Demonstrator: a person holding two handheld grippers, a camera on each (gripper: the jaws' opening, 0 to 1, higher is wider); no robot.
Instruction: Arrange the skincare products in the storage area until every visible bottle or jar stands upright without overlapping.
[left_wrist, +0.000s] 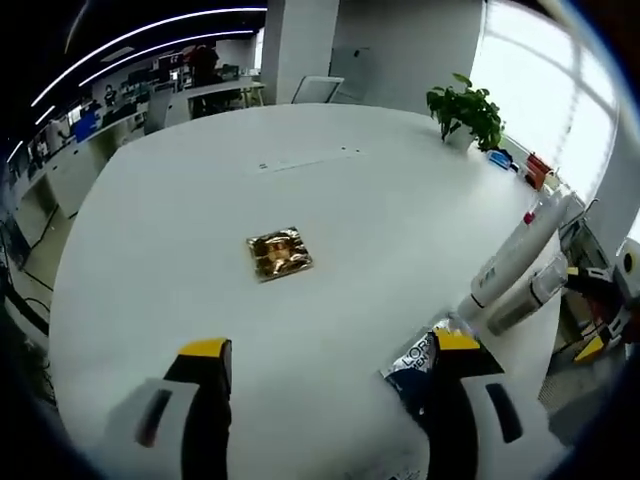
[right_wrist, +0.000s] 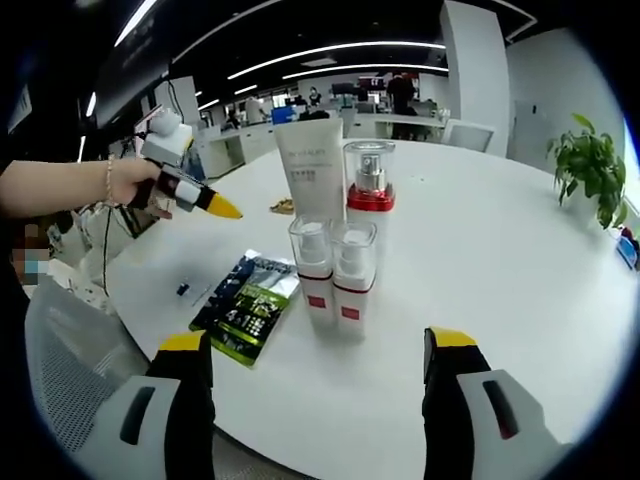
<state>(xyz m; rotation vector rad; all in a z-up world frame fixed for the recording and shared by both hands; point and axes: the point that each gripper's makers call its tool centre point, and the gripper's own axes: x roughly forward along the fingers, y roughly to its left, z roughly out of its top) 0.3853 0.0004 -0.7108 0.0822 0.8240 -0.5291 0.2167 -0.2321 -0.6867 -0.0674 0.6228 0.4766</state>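
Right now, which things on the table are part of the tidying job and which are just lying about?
Job: white tube; red-collared pump bottle; two small clear-capped bottles.

Lying about: dark sachet; gold packet; potted plant.

Bottles (right_wrist: 335, 262) cluster mid-table (right_wrist: 500, 260) — sachet (right_wrist: 245, 305) just beside, bare surface around.

We see bright window (left_wrist: 545, 90) daylight and ceiling strip lights (right_wrist: 330, 48), sharp centres, edges bowed by fisheye.

sachet (left_wrist: 425, 365) partly behind jaw, tube (right_wrist: 312, 180) label perhaps unreadable
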